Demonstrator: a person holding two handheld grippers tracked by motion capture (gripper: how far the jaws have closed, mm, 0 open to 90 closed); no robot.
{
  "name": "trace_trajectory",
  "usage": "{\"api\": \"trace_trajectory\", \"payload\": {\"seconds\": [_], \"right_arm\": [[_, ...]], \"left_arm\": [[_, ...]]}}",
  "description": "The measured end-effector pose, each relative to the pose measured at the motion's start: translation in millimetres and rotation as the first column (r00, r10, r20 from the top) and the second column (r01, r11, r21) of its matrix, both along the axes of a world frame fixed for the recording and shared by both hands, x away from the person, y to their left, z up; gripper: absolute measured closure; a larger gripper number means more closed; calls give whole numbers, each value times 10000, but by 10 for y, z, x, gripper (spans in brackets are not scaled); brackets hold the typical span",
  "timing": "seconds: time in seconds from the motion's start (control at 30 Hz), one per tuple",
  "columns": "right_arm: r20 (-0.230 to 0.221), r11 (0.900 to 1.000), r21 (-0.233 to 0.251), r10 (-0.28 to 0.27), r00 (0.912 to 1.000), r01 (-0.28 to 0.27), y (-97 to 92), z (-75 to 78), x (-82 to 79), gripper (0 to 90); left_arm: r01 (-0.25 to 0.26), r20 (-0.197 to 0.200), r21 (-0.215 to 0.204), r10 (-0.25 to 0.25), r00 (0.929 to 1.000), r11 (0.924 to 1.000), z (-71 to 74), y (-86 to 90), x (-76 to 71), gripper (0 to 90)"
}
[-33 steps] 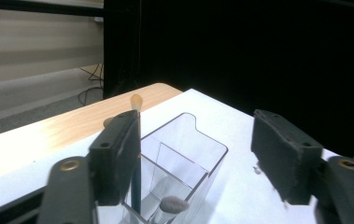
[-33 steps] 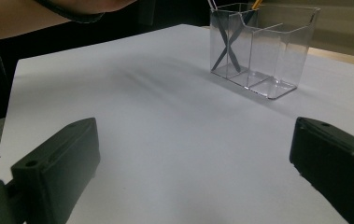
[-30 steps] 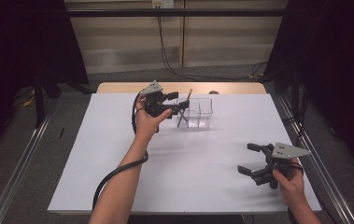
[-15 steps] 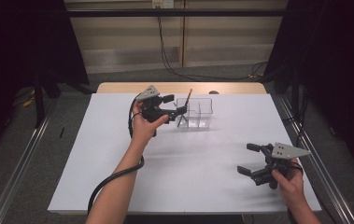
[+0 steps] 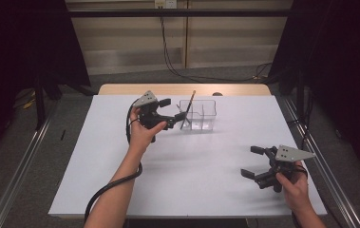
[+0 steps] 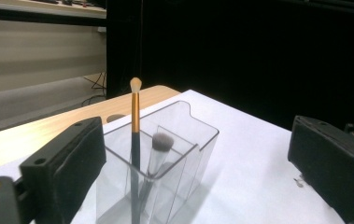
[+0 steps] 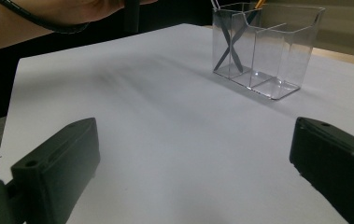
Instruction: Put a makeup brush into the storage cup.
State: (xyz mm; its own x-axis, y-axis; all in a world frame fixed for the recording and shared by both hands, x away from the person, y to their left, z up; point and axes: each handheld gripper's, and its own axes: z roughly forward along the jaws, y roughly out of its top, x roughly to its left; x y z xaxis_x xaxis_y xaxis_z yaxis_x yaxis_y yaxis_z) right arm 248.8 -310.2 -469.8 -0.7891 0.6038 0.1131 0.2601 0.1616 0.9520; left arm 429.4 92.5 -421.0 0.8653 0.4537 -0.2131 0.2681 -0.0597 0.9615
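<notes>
Clear acrylic makes the organizer (image 5: 197,115) hard for me to read: its dividers blur together, and I cannot tell how many compartments it has. It stands toward the far side of the white table (image 5: 187,190). Two makeup brushes sit crossed in its left end compartment: a gold-ferruled brush (image 6: 135,121) and a shorter grey-tipped brush (image 6: 158,148). My left gripper (image 5: 169,114) hovers just beside it, fingers wide apart, empty. My right gripper (image 5: 254,161) is well apart, near the table's front right, fingers spread, empty.
</notes>
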Motion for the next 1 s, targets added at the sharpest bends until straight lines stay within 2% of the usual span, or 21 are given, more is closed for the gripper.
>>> {"api": "trace_trajectory", "payload": {"seconds": [0.23, 0.6, 1.0], "right_arm": [[-23, 10000, -1, 28, 10000, -28, 6, -2, 0, 13], [20, 10000, -29, 36, 10000, -36, 10, -2, 2, 13], [16, 10000, -52, 44, 10000, -44, 17, 0, 0, 13]], "left_arm": [[18, 91, -102, -17, 10000, 9999, -36, 68, -58, 17], [353, 257, -84, -351, 9991, 9993, -139, 166, -160, 1], [385, 401, -97, -381, 9985, 9992, -190, 300, -270, 0]]}}
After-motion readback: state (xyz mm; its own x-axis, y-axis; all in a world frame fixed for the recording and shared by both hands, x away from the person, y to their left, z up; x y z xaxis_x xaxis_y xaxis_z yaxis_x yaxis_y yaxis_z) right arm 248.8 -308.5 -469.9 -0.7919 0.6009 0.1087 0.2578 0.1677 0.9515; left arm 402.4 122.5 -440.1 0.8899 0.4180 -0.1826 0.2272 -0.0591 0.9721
